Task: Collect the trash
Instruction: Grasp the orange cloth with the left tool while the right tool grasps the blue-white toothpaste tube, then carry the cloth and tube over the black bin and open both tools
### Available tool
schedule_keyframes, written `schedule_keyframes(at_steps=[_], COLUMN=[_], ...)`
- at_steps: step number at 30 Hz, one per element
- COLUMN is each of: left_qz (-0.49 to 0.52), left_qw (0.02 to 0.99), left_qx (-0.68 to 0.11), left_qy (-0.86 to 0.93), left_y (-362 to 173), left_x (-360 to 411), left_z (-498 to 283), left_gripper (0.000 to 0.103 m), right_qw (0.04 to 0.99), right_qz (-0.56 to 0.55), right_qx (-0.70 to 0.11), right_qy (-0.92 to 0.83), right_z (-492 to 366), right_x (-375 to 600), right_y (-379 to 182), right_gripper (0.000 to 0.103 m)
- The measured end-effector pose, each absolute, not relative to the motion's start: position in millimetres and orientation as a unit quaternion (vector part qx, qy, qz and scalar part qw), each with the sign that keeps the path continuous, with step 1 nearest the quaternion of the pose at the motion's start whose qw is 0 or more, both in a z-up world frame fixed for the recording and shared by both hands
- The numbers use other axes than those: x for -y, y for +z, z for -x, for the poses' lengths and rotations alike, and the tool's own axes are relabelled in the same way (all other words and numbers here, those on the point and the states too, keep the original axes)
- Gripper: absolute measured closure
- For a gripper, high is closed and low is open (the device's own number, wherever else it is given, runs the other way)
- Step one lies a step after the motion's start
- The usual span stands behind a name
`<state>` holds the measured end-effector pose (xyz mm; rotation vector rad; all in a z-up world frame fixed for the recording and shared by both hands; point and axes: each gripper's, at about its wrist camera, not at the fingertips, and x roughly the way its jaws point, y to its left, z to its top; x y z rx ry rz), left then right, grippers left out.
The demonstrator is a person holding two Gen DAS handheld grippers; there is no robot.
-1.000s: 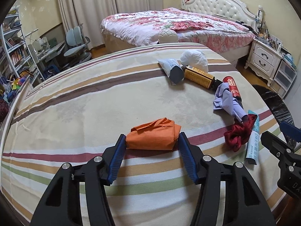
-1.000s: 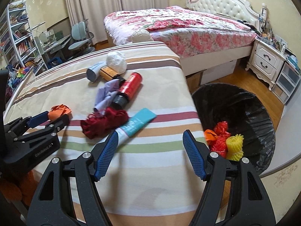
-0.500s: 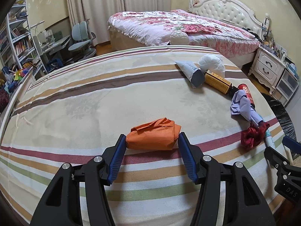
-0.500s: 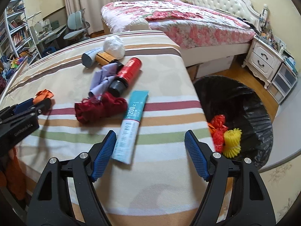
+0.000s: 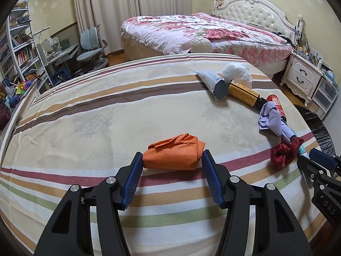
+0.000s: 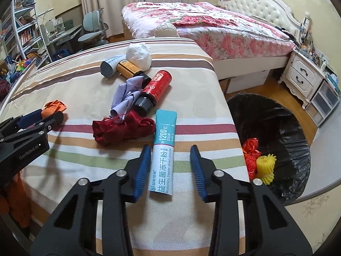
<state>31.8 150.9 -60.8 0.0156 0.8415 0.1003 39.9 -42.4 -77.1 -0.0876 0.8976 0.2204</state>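
A crumpled orange bag (image 5: pixel 173 154) lies on the striped tablecloth (image 5: pixel 106 115); my left gripper (image 5: pixel 172 160) has a finger at each end of it, touching it. It also shows in the right wrist view (image 6: pixel 54 107). My right gripper (image 6: pixel 170 156) is open around the lower end of a teal and white box (image 6: pixel 163 152), jaws apart from it. A black-lined trash bin (image 6: pixel 283 128) stands on the floor to the right, holding red and yellow foam nets (image 6: pixel 259 161).
Further trash lies on the table: a dark red cloth (image 6: pixel 123 129), a lilac paper (image 6: pixel 125 96), a red can (image 6: pixel 154 90), a yellow bottle (image 6: pixel 127 68), a grey tube (image 6: pixel 109 66), a white wad (image 6: pixel 138 53). A bed (image 6: pixel 208 27) and nightstand (image 6: pixel 302 76) stand behind.
My right gripper moved forward over the teal box, which now lies between its fingers, and the fingers came closer together. My left gripper stayed at the orange bag, and its view swung left.
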Motion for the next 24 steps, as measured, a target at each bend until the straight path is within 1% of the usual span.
schedule_keyframes(at_steps=[2,3,14,24], left_qz=[-0.010,-0.012,-0.003,-0.010], left_qw=[0.912,0.913,0.918,0.929], left_qx=[-0.406,-0.404,-0.394,-0.370], left_qy=[0.048,0.047,0.048,0.021], left_y=[-59.9,-59.3,-50.5,-25.8], left_x=[-150.0,-149.5,-147.2,-115.7], left_z=[-31.3,-30.8,-25.2,-22.3], left_gripper=[0.047,0.047,0.047,0.047], right_qw=[0.893,0.893,0.902,0.916], right_qz=[0.041,0.040,0.012,-0.014], right_qx=[-0.434,-0.434,-0.418,-0.393], right_qy=[0.108,0.108,0.105,0.082], right_z=[-39.0,-38.7,-35.0,-34.1], right_x=[43.3,43.8,60.0,93.9], right_y=[-76.5,-76.3,-66.0,-49.1], right_gripper=[0.083,0.085,0.087,0.087])
